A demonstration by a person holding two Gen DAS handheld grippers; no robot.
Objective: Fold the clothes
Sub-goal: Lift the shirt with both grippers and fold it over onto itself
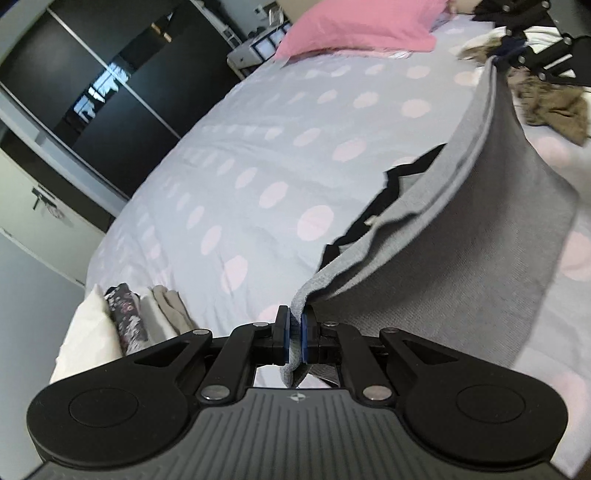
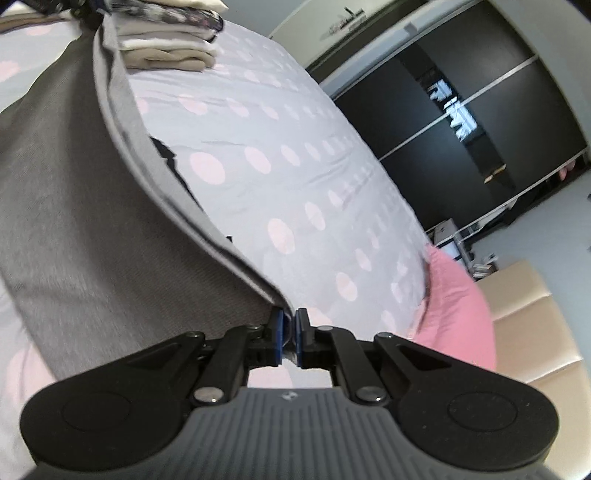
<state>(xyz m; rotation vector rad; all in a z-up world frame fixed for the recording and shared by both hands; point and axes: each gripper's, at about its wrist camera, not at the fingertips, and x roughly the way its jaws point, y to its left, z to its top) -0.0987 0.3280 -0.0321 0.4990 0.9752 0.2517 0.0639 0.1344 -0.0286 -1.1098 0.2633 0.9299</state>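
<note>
Grey knitted garment [image 1: 480,229] hangs stretched between the two tools in the left wrist view, one corner of it clamped between the blue-padded fingers [image 1: 284,332] of the left gripper [image 1: 294,332], its taut doubled edge running far and right to the right gripper [image 1: 517,59], which pinches the other corner. The cloth sags in a soft curve above the bed's pale grey spotted cover [image 1: 229,177], with something black [image 1: 373,214] showing beneath it (part of the garment or another piece, I cannot tell). It looks light, limp and not slippery, so the corners seem the right hold. A stack of folded clothes [image 1: 140,317] sits near left, a pink pillow [image 1: 354,29] far, a loose brown heap [image 1: 550,107] far right.

From the right wrist view, the right gripper [image 2: 290,334] is clenched on the garment's [image 2: 92,221] corner, the cloth spreading left. The folded stack [image 2: 170,48] lies far left, the pillow [image 2: 458,306] near right. Beyond the bed stands a dark sliding-door wardrobe [image 2: 461,122].
</note>
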